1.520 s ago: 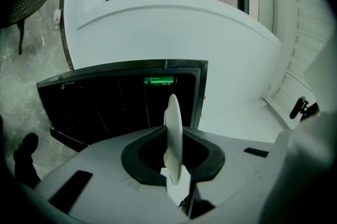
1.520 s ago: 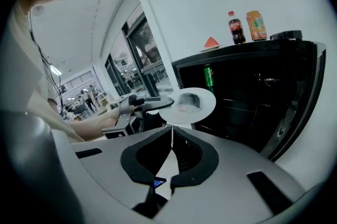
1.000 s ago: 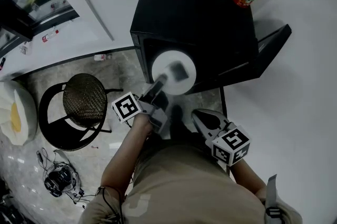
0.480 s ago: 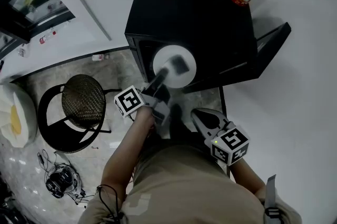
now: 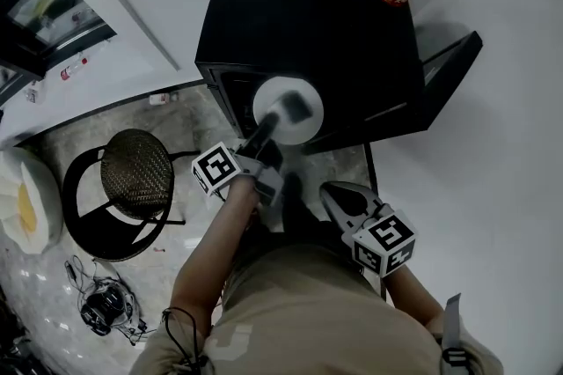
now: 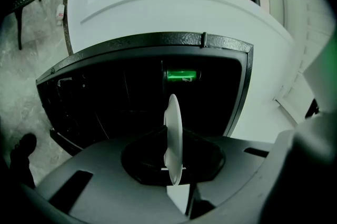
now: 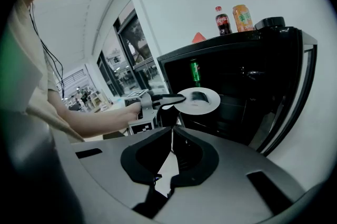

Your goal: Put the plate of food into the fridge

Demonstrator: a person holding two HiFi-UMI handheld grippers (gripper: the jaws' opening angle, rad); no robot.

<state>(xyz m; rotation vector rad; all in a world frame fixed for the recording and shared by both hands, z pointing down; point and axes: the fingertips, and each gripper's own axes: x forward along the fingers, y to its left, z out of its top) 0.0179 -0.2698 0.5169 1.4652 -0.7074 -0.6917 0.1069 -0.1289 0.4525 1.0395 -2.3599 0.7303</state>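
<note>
At the open mouth of the black fridge (image 5: 325, 21), its door (image 5: 449, 69) swung wide, the white plate (image 5: 288, 96) hung level, its near rim pinched by the left gripper (image 5: 271, 131). The right gripper (image 5: 332, 193) was held behind, jaws pressed together on nothing. Sliding the plate in flat, clear of the shelf edge, looked the best way to keep its 1 dark piece of food (image 5: 299, 107) from slipping.
</note>
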